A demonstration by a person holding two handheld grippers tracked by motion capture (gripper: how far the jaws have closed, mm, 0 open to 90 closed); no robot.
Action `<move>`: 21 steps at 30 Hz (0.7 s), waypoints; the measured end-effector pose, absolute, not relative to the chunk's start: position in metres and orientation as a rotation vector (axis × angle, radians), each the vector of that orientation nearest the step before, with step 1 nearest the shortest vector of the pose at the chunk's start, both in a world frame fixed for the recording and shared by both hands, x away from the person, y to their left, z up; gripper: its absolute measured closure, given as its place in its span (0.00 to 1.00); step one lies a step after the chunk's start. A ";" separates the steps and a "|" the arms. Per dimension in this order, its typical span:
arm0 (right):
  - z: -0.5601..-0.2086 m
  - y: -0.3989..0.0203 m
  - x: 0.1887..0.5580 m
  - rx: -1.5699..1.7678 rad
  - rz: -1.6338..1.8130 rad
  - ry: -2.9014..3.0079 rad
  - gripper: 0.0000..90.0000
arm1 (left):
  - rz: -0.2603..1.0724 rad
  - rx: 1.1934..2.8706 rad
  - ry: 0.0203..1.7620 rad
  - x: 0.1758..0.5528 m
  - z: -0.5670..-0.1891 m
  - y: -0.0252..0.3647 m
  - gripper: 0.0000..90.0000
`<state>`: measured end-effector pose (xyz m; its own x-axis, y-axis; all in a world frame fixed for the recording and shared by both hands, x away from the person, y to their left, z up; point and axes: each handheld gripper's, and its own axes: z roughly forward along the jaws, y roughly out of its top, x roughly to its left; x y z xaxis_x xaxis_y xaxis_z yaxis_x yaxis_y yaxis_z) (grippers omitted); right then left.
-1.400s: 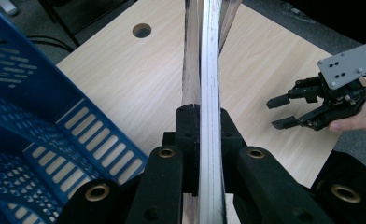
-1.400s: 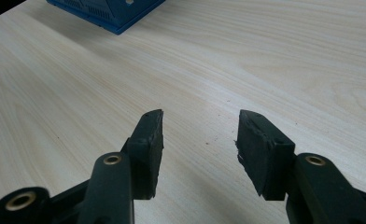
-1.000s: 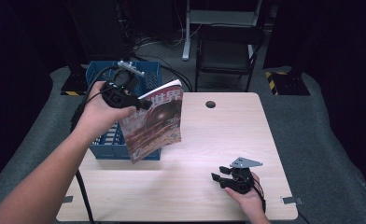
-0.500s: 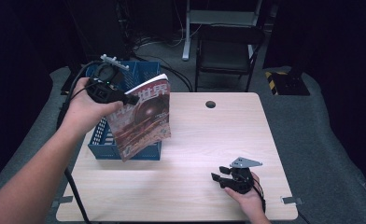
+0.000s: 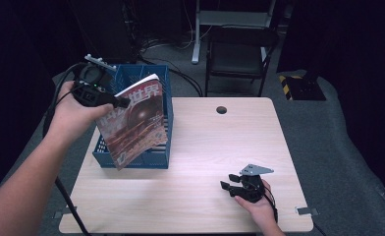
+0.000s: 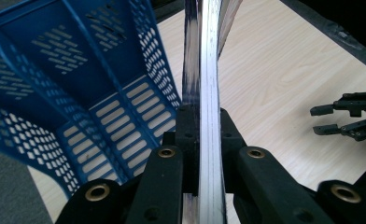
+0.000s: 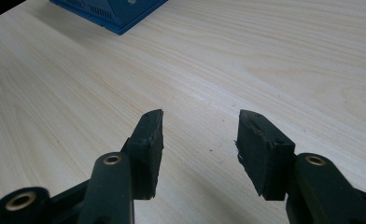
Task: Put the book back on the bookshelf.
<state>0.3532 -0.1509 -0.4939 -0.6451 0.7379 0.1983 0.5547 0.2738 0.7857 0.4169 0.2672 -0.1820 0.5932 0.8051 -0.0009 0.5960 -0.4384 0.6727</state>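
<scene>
Red magazine (image 5: 134,120) clamped between left gripper (image 5: 118,102) fingers (image 6: 186,135), above blue basket (image 5: 156,78).

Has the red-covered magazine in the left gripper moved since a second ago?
Yes. The red-covered magazine, clamped in the left gripper, has shifted left, now hanging over the blue plastic slotted basket rather than past its right edge.

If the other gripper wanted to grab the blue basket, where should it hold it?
Probably the top rim of the blue basket on its right wall, coming from above on the table's open side. That wall is thin and upright, so open jaws could straddle it. The magazine in the left gripper hangs over the front part.
</scene>
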 end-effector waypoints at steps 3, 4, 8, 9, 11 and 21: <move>-0.494 -0.147 0.355 1.183 1.310 2.348 0.56 | 0.431 2.169 1.133 0.417 -0.182 0.273 0.93; -0.494 -0.146 0.355 1.189 1.309 2.353 0.56 | 0.436 2.165 1.136 0.417 -0.182 0.275 0.93; -0.494 -0.144 0.357 1.168 1.307 2.360 0.56 | 0.444 2.153 1.167 0.415 -0.181 0.283 0.93; -0.494 -0.143 0.357 1.176 1.308 2.360 0.56 | 0.447 2.151 1.174 0.415 -0.181 0.286 0.93; -0.494 -0.143 0.359 1.168 1.310 2.360 0.56 | 0.452 2.145 1.181 0.414 -0.180 0.290 0.93; -0.494 -0.141 0.360 1.146 1.304 2.376 0.56 | 0.475 2.110 1.237 0.410 -0.174 0.310 0.93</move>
